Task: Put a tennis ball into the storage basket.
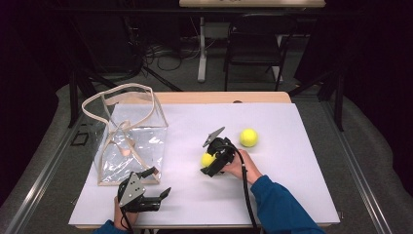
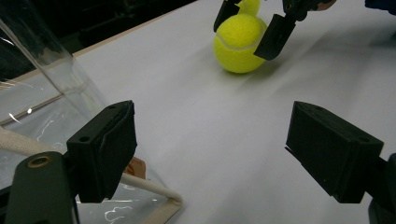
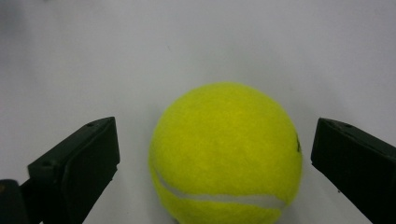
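A yellow tennis ball [image 1: 206, 159] [image 3: 226, 154] lies on the white table sheet [image 1: 292, 185], between the jaws of my right gripper [image 1: 212, 162] [image 3: 218, 135]. In the right gripper view a gap of white sheet shows on each side of the ball, so the pads do not press on it. A second tennis ball [image 1: 249, 137] rests a little farther back and to the right. My left gripper [image 1: 157, 182] [image 2: 210, 154] is open with nothing between its jaws, just in front of the clear bag [image 1: 131, 141]. The left gripper view shows the first ball [image 2: 238, 44] with the right gripper's jaws around it.
The clear plastic bag [image 2: 56, 84] with cream handles stands upright at the table's left, its top open. A black chair [image 1: 255, 46] and a table leg [image 1: 201, 48] stand beyond the far edge. Bare white sheet lies at the front right.
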`<state>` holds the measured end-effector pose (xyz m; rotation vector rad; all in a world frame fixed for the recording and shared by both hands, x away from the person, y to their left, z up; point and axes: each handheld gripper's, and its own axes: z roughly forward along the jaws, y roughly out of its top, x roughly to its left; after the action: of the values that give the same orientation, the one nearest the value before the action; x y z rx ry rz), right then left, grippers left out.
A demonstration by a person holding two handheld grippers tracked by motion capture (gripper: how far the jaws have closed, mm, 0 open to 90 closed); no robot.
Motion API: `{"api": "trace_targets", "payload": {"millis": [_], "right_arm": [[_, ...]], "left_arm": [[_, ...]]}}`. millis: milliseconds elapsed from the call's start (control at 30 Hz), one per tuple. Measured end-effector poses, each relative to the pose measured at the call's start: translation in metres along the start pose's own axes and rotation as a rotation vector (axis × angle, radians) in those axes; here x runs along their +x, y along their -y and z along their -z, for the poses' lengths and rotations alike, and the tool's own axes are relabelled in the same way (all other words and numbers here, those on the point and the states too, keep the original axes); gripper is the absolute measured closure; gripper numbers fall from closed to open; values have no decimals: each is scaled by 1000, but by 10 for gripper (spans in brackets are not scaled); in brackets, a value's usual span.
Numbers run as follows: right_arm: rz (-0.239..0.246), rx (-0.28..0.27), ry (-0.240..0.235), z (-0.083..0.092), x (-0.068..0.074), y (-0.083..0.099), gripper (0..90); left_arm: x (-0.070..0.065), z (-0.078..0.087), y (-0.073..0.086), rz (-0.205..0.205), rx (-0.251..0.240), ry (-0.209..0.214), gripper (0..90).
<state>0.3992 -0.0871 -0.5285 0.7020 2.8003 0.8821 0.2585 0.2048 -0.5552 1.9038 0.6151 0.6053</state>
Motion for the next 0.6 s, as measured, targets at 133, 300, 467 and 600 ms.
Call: {"api": "trace_targets", "payload": {"millis": [133, 300, 467, 600], "right_arm": [[3, 9, -1, -2, 0, 0, 51], [2, 18, 0, -4, 0, 1, 89], [2, 30, 2, -6, -1, 3, 141], [1, 38, 6, -6, -1, 3, 181]], "left_arm": [[0, 0, 0, 0, 0, -1, 159], [0, 0, 0, 0, 0, -2, 159], [0, 0, 0, 1, -1, 0, 159], [0, 0, 0, 0, 0, 0, 159]]}}
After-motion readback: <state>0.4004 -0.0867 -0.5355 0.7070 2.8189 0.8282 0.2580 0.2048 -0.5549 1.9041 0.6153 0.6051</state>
